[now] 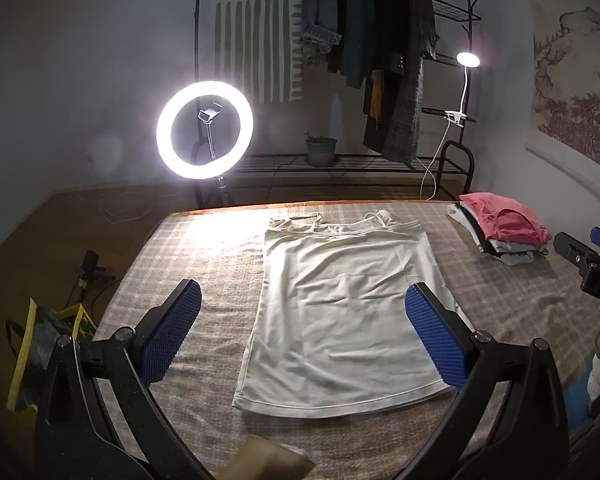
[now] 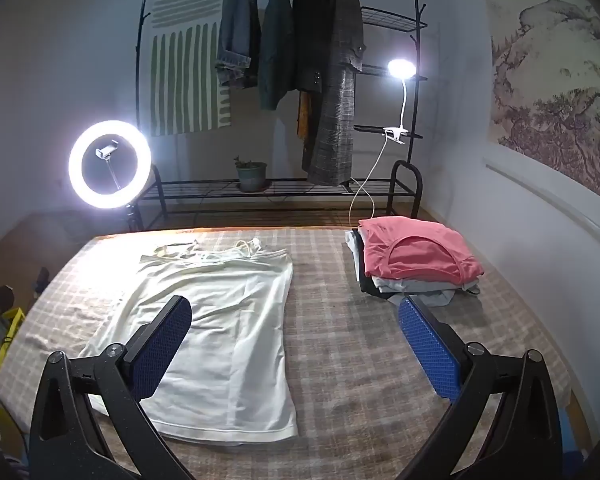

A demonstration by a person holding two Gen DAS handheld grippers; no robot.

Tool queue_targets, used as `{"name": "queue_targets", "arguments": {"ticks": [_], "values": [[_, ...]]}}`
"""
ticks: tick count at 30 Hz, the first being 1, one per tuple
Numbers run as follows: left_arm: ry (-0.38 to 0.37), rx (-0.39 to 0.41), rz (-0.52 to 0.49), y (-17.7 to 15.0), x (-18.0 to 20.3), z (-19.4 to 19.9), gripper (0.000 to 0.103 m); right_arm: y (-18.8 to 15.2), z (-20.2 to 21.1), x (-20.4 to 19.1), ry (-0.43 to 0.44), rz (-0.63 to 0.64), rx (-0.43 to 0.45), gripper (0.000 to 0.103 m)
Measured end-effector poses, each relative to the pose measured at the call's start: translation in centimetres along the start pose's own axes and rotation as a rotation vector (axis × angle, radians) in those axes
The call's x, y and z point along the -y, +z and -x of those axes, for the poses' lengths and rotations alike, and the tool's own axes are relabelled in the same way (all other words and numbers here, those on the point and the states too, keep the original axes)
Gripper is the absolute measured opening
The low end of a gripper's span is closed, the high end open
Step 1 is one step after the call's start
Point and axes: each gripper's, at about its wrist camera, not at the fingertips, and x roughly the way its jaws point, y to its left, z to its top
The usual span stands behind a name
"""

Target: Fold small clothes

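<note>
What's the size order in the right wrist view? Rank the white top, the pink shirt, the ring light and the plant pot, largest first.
1. White top
2. Pink shirt
3. Ring light, close to the shirt and farther away, so unsure
4. Plant pot

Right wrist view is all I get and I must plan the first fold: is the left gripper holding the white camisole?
Observer: No. The left gripper is open, its pads above the white camisole, which lies flat.
Operator: Is the hem's left corner tucked under? My finger hides it.
Observer: No, the left wrist view shows that corner lying flat on the plaid bedcover.
Operator: Anything on the floor on the left side?
Observer: Yes, a yellow-edged bag sits beside the bed there.
Operator: And my own gripper?
Observer: The right gripper is open, holding nothing, with the stack of folded clothes ahead to its right.
</note>
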Motion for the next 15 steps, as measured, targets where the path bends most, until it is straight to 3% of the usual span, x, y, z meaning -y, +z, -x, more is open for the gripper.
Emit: {"name": "queue_targets", "arguments": {"ticks": [15], "values": [[-0.003, -0.009, 0.02, -0.31, 0.07, -0.28, 0.103, -0.14, -0.43, -0.65, 0.005, 0.012, -0.006, 0.103]]}}
